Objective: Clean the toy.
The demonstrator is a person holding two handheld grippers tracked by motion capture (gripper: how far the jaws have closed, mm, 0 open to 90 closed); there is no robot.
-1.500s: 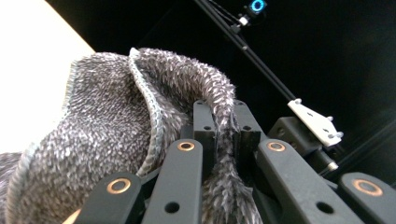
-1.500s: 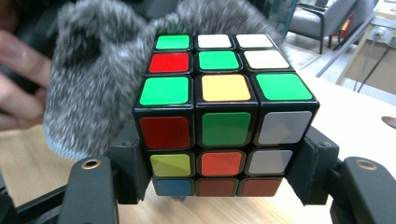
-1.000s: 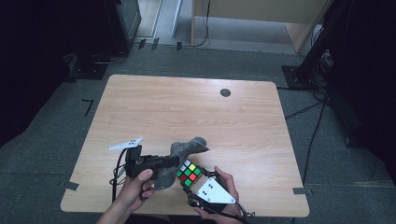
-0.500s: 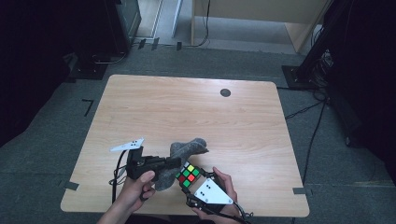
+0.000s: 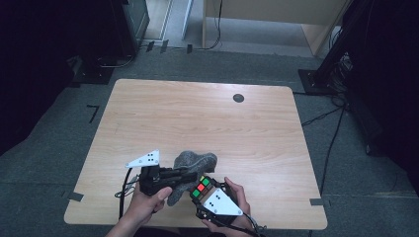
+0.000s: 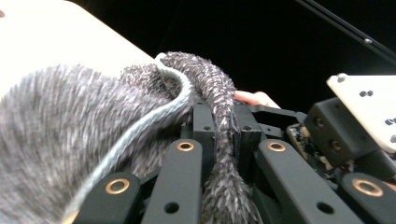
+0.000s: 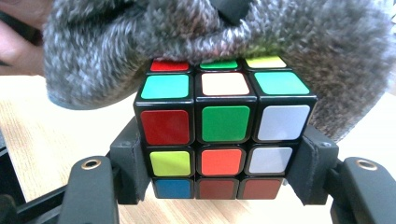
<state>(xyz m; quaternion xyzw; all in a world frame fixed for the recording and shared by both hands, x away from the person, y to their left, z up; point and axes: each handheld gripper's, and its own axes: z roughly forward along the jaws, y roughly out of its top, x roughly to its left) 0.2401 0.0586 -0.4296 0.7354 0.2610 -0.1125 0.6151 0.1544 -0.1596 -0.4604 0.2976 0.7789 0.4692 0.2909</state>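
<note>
1. Little has shifted since the earlier high view – the left gripper (image 5: pixel 185 174) has edged slightly, and the grey knitted beanie (image 5: pixel 192 165) it holds has lifted a touch with it; the right gripper (image 5: pixel 200 190) sits where it was.
2. Left gripper: its jaws are pressed together on a fold of the beanie's edge. In the left gripper view the fuzzy knit (image 6: pixel 60 135) drapes over the jaws and hides their tips, so the pinch itself is covered.
3. Right gripper: its jaws pinch a Rubik's cube (image 7: pixel 224 130) by two opposite sides, the pads flat against the lower rows.
4. Seen from above, the cube (image 5: pixel 201 187) lies just at the beanie's near edge, touching it, close to the near rim of the wooden table (image 5: pixel 207 118).
5. In the right gripper view the beanie (image 7: pixel 327 70) overhangs the cube's far top edge; how far the cube reaches under or into it cannot be told.
6. Both hands are cut off at the high view's bottom edge – the grey plate covers most of the right gripper's body.
</note>
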